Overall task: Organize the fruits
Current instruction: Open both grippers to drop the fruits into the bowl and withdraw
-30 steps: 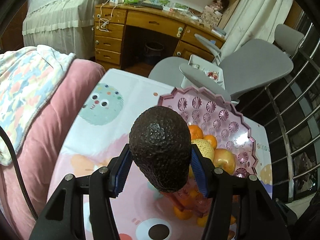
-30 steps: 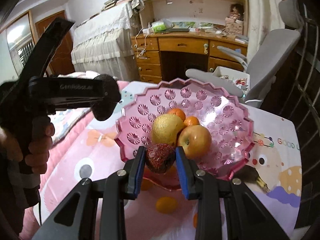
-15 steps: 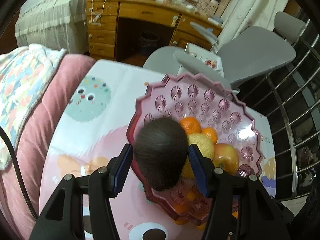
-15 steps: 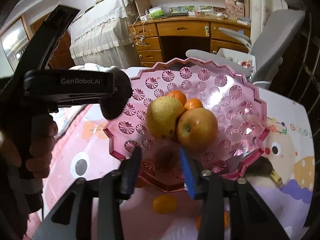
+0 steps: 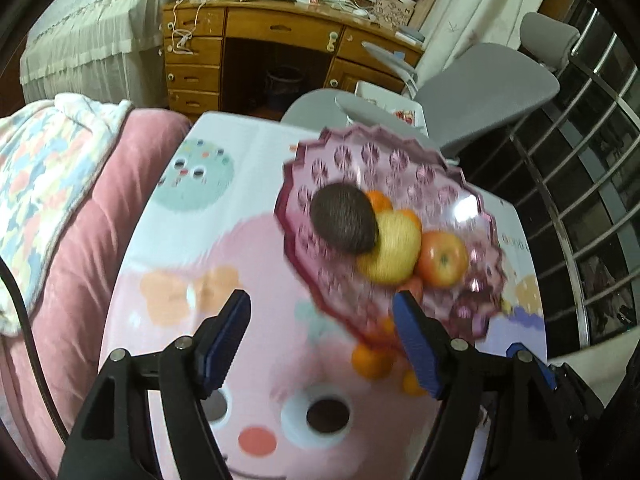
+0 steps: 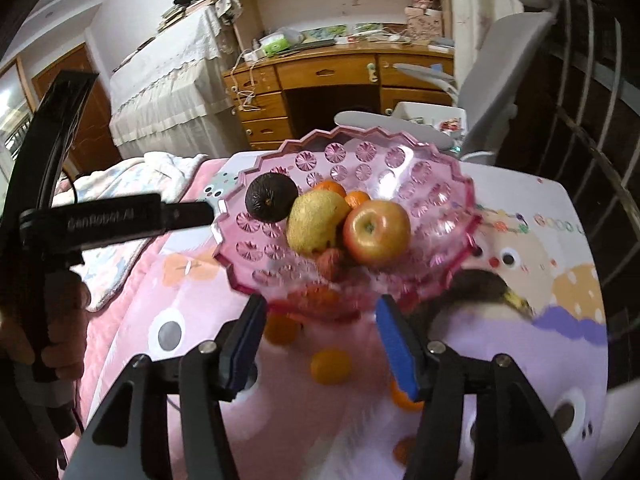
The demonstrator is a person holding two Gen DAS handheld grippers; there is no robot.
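Pink bowl [image 6: 452, 216] holds avocado [image 6: 271, 197], pear [image 6: 314, 220] and apple [image 6: 376, 232]; oranges [image 6: 331, 366] remain outside, both grippers [image 5: 322, 336] [image 6: 318, 340] spread wide, empty.

A cartoon-print tablecloth [image 6: 540, 352] carries the pink bowl [image 6: 424, 172] and loose oranges [image 6: 331, 367].

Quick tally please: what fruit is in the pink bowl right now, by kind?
Avocado: 1
Yellow pear: 1
Apple: 1
Oranges: 2
Small red fruit, blurred: 1
Total in the pink bowl: 6
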